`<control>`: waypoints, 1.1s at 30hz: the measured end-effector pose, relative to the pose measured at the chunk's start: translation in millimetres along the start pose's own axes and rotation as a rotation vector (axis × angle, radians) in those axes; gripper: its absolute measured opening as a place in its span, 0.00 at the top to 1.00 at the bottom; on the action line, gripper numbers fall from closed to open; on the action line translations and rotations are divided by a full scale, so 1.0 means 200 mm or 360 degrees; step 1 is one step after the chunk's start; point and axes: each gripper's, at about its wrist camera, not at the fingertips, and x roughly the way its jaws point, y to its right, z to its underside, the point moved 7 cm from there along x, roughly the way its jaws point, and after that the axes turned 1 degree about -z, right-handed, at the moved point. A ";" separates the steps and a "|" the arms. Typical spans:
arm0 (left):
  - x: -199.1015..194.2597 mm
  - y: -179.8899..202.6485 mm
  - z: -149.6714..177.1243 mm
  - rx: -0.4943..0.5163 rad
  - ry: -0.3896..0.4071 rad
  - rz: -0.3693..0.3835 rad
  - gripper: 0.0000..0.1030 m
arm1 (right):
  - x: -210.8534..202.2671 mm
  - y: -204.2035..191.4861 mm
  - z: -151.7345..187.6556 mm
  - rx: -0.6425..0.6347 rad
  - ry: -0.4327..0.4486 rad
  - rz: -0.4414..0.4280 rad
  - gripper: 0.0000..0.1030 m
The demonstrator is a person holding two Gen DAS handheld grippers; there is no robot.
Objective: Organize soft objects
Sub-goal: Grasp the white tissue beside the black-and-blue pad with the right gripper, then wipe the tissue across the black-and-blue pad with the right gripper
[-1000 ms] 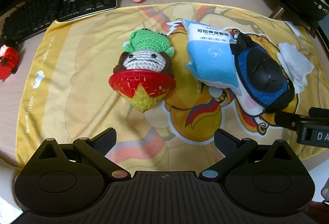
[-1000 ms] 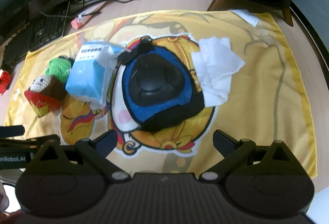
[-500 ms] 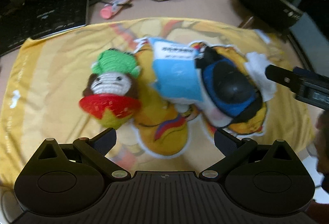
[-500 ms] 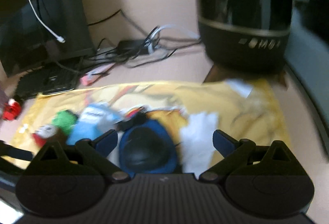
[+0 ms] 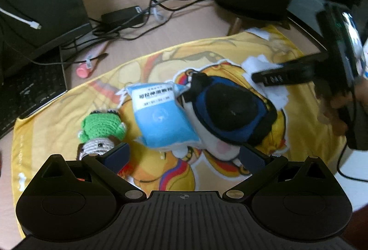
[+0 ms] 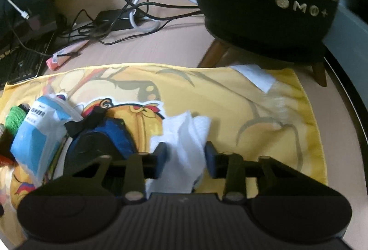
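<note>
On a yellow printed cloth (image 5: 57, 112) lie a crochet doll with a green hat (image 5: 99, 132), a light blue packet (image 5: 161, 119), a blue-and-black pad (image 5: 230, 112) and a crumpled white tissue (image 6: 184, 146). My left gripper (image 5: 184, 157) hangs open above the cloth's near edge, and its left finger hides the doll's lower half. My right gripper (image 6: 185, 159) has its fingers drawn in against both sides of the tissue. In the left wrist view the right gripper (image 5: 276, 75) reaches over the tissue (image 5: 260, 63), held by a hand (image 5: 333, 109).
A black round speaker (image 6: 264, 8) on wooden legs stands behind the cloth's far right corner. Tangled cables and a power adapter (image 6: 115, 18) lie at the back. A keyboard (image 5: 27, 93) and a pink tube (image 5: 85, 69) sit far left. A white label (image 6: 255, 77) lies on the cloth.
The right gripper came down onto the tissue and its fingers went from wide open to pressed on it. The left gripper drew back, so the doll now sits at its left finger.
</note>
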 end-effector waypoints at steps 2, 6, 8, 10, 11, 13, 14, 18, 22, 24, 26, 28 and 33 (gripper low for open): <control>0.01 -0.02 0.03 0.0011 0.0004 0.0006 0.00 | -0.01 -0.02 0.00 -0.0014 -0.0022 0.0000 0.80; 0.01 -0.05 0.07 0.0002 0.0031 0.0080 0.00 | -0.07 -0.06 0.02 0.0006 -0.0044 0.0005 0.92; 0.01 -0.06 0.08 -0.0014 0.0043 0.0146 0.00 | -0.14 -0.07 0.00 0.0063 -0.0040 -0.0004 0.92; 0.00 -0.04 0.06 -0.0030 0.0078 0.0280 0.00 | -0.21 -0.11 -0.04 0.0142 -0.0030 -0.0050 0.92; 0.00 -0.03 0.06 -0.0037 0.0098 0.0357 0.00 | -0.23 -0.15 -0.07 0.0182 -0.0020 -0.0117 0.92; 0.01 0.03 0.03 -0.0031 0.0127 0.0494 0.00 | -0.25 -0.24 -0.13 0.0265 -0.0007 -0.0290 0.92; 0.01 0.06 0.02 -0.0023 0.0125 0.0532 0.00 | -0.23 -0.29 -0.15 0.0306 -0.0028 -0.0398 0.92; 0.08 0.19 -0.02 0.0015 0.0057 0.0563 0.00 | -0.07 -0.44 -0.17 0.0250 -0.0170 -0.0685 0.92; 0.16 0.24 -0.03 -0.0033 -0.0045 0.0436 0.00 | 0.02 -0.32 -0.13 0.0134 -0.0210 -0.0547 0.92; 0.20 0.25 -0.05 -0.0103 -0.0081 0.0394 0.00 | -0.02 -0.20 -0.11 0.0149 -0.0201 -0.0561 0.92; 0.24 0.27 -0.09 -0.0141 -0.0077 0.0337 0.00 | -0.04 -0.10 -0.09 0.0124 -0.0211 -0.0553 0.92; 0.29 0.29 -0.14 -0.0122 -0.0072 0.0265 0.00 | -0.03 0.00 -0.05 0.0100 -0.0253 -0.0517 0.92; 0.43 0.32 -0.19 -0.0088 -0.0128 0.0136 0.00 | -0.04 0.21 -0.01 0.0138 -0.0269 -0.0488 0.92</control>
